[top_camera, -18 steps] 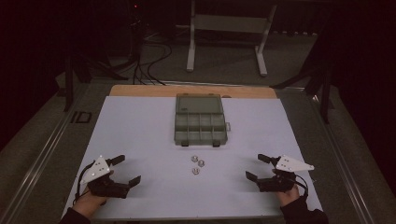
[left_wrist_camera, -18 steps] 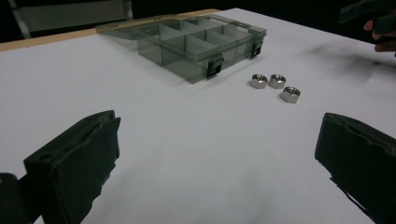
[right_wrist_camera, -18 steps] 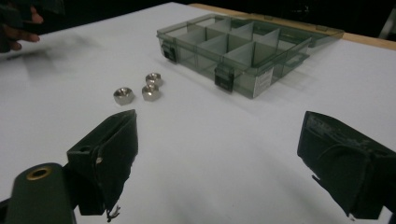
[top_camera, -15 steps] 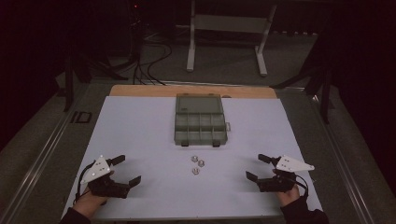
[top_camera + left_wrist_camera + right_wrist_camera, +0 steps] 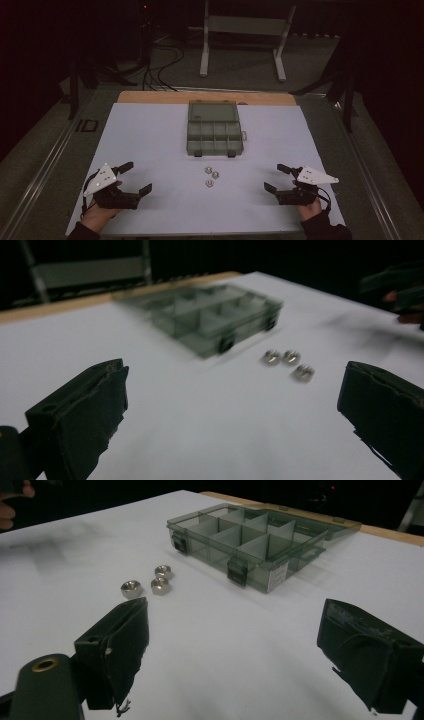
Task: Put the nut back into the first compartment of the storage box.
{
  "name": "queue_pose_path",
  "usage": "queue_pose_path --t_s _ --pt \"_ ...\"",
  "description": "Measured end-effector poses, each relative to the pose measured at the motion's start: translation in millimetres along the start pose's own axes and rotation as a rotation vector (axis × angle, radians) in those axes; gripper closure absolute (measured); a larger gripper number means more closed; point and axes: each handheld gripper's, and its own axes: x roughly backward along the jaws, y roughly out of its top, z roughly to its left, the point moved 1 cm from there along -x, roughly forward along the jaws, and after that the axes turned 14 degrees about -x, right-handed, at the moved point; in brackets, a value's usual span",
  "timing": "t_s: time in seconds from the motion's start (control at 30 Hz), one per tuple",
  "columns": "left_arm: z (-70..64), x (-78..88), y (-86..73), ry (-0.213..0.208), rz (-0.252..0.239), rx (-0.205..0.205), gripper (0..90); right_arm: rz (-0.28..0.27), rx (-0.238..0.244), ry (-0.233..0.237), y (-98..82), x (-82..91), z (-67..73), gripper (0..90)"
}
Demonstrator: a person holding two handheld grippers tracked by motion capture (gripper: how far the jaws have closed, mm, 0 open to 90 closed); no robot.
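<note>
A grey-green see-through compartment box (image 5: 214,136) lies at the middle of the white table top (image 5: 150,140), its lid folded back flat on the far side. Three small metal nuts (image 5: 211,176) lie loose just in front of it. My left gripper (image 5: 139,176) rests at the near left, open, nothing between its jaws. My right gripper (image 5: 273,178) rests at the near right, also open and empty. The left gripper view, blurred, shows the nuts (image 5: 289,362) and the box (image 5: 210,320) ahead. The right gripper view shows the nuts (image 5: 151,582) and the box (image 5: 250,540).
A wooden strip (image 5: 205,97) runs along the table's far edge. Beyond it on the dark floor stand a white metal frame (image 5: 242,30) and some cables (image 5: 160,70). A metal rail (image 5: 40,175) borders the table's left side.
My left gripper has edged slightly forward, and its view is motion-blurred. The right gripper, the box and the nuts have stayed in place.
</note>
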Motion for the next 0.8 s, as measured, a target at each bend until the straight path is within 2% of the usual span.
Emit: queue_pose_path --t_s 0.1,0.13,0.23,0.3,0.33,0.37,0.4,0.43,0.47,0.5,0.53,0.6,0.63,0.67,0.7,0.8 --pt "-0.7 -3.3 16.2 -0.042 -0.013 0.050 0.0 -0.015 -0.009 0.002 1.1 0.6 0.0 13.3" --pt "-1.9 -4.9 20.6 -0.058 -0.026 0.043 0.0 -0.015 -0.007 0.000 1.1 0.4 0.2 13.3" --pt "-5.9 -15.4 33.0 -0.106 0.002 0.028 0.0 -0.011 0.008 0.003 1.3 -1.3 1.6 13.3" --pt "-7.6 -24.5 40.0 -0.122 0.036 0.019 0.0 -0.004 0.015 0.001 1.5 -2.6 2.4 13.3" --pt "-8.6 -29.6 42.2 -0.146 0.043 0.016 0.0 -0.004 0.015 0.002 1.5 -2.6 2.7 13.3" --pt "-9.7 -35.5 44.4 -0.153 0.076 0.012 1.3 -0.006 0.014 0.005 1.7 -2.5 2.8 13.3" --pt "-11.6 -40.1 46.3 -0.162 0.075 -0.002 2.1 -0.004 0.013 0.002 1.9 -2.4 2.8 13.3" --pt "-13.6 -45.2 47.7 -0.178 0.080 -0.009 2.8 -0.003 0.014 0.000 1.9 -2.3 2.9 13.3" --pt "-15.6 -51.2 49.0 -0.186 0.109 -0.024 3.1 -0.005 0.014 0.004 2.0 -2.1 3.0 13.3" --pt "-17.0 -56.0 50.3 -0.209 0.116 -0.037 3.0 -0.005 0.019 0.002 2.2 -2.2 3.2 13.3" --pt "-18.9 -62.0 51.5 -0.224 0.137 -0.038 3.1 -0.005 0.019 -0.001 2.3 -2.4 3.4 13.3" --pt "-23.5 -71.5 54.3 -0.249 0.144 -0.070 3.4 -0.004 0.008 0.010 2.2 -3.3 3.3 13.3" --pt "-25.5 -76.7 55.3 -0.252 0.159 -0.089 4.3 0.000 0.009 0.007 2.1 -3.9 3.2 13.3" --pt "-27.5 -80.6 55.8 -0.249 0.149 -0.106 5.0 0.004 0.012 0.009 2.0 -4.5 3.2 13.3" --pt "-29.0 -85.3 56.2 -0.268 0.150 -0.110 7.7 0.005 0.011 0.014 1.8 -4.7 3.4 13.3" --pt "-33.6 -100.8 56.7 -0.319 0.180 -0.106 8.3 0.004 0.008 0.020 1.9 -4.5 3.5 13.4"
